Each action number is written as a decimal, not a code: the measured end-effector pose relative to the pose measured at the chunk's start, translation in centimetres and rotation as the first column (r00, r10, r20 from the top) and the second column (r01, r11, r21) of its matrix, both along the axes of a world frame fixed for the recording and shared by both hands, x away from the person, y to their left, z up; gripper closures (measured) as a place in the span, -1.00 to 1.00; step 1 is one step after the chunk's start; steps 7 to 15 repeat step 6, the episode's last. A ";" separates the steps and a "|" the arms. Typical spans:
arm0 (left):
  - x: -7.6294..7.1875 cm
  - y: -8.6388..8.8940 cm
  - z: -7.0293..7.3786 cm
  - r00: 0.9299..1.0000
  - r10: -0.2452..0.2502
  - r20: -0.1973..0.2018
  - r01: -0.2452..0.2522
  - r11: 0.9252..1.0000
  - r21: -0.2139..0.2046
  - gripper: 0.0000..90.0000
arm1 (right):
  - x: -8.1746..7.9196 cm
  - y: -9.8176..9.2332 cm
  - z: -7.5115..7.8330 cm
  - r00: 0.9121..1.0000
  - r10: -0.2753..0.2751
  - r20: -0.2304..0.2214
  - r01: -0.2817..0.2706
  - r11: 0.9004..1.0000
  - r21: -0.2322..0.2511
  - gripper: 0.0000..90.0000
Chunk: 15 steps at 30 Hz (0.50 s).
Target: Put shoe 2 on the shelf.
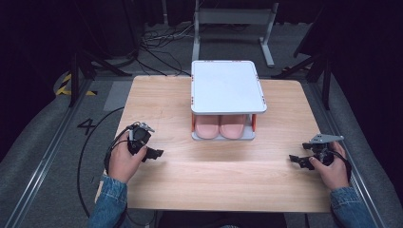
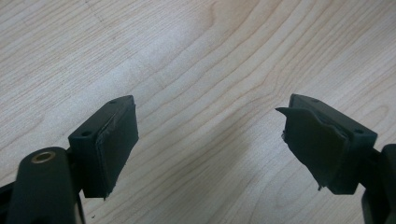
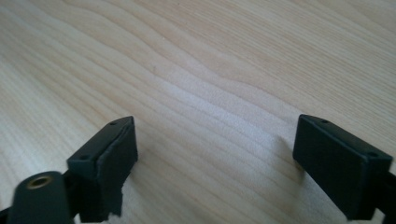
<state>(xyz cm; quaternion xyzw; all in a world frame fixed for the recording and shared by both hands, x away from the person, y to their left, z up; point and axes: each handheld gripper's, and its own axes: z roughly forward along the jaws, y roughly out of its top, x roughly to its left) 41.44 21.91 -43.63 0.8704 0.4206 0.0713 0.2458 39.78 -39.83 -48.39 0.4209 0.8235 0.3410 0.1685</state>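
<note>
Showing pink slippers (image 1: 222, 126) under white rack (image 1: 227, 85), high view alone.

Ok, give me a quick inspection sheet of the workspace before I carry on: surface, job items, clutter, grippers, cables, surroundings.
Surface: wooden table, light grain, bare in front.
Job's things: white two-tier rack at the table's far middle; pink slippers side by side on its lower shelf; top shelf bare.
Clutter: nothing seen.
Grippers: left gripper and right gripper both open, nothing between the jaws, low over the wood on either side of the rack, apart from it.
Cables: black cable loops off the left edge; more lie on the floor beyond.
Surroundings: grey floor, metal frame behind, dark curtains.
</note>
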 end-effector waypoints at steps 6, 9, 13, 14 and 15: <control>0.0 0.0 0.2 1.000 0.003 0.005 -0.003 1.000 -0.003 -0.62 | 0.2 0.2 -0.4 0.999 -0.041 0.025 0.040 0.999 0.017 -0.83; 0.0 0.0 0.2 1.000 0.003 0.005 -0.003 1.000 -0.003 -0.62 | 0.2 0.2 -0.4 0.999 -0.041 0.025 0.040 0.999 0.017 -0.83; 0.0 0.0 0.2 1.000 0.003 0.005 -0.003 1.000 -0.003 -0.62 | 0.2 0.2 -0.4 0.999 -0.041 0.025 0.040 0.999 0.017 -0.83; 0.0 0.0 0.2 1.000 0.003 0.005 -0.003 1.000 -0.003 -0.62 | 0.2 0.2 -0.4 0.999 -0.041 0.025 0.040 0.999 0.017 -0.83; 0.0 0.0 0.2 1.000 0.003 0.005 -0.003 1.000 -0.003 -0.62 | 0.2 0.2 -0.4 0.999 -0.041 0.025 0.040 0.999 0.017 -0.83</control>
